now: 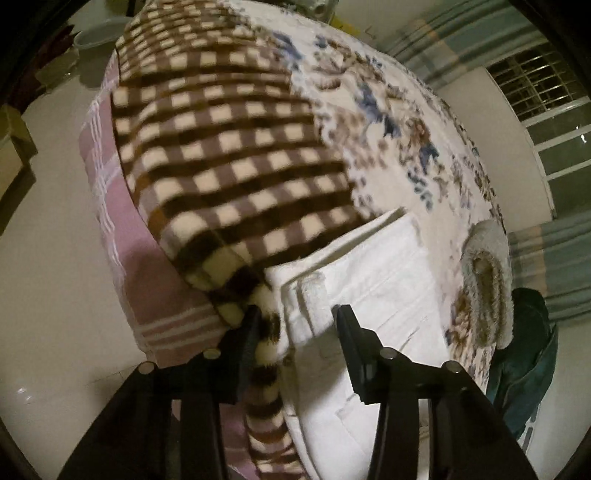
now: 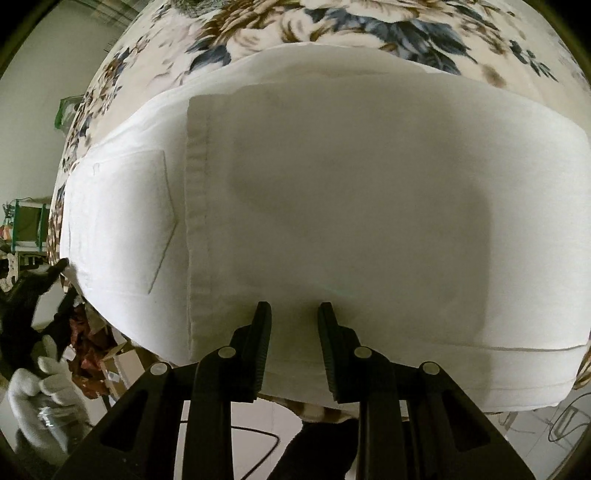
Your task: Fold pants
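Pants (image 2: 332, 192) on bedspread (image 2: 332, 22), beside blanket (image 1: 221, 147)

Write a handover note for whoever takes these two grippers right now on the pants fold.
Left gripper: open, empty, at the waistband end of the white pants, beside the checkered blanket.
Right gripper: open, empty, at the near edge of the pants.
The pants lie flat on the floral bedspread, hem end already folded over toward the back pocket.
Left: likely one more fold into a compact stack, then smooth it.
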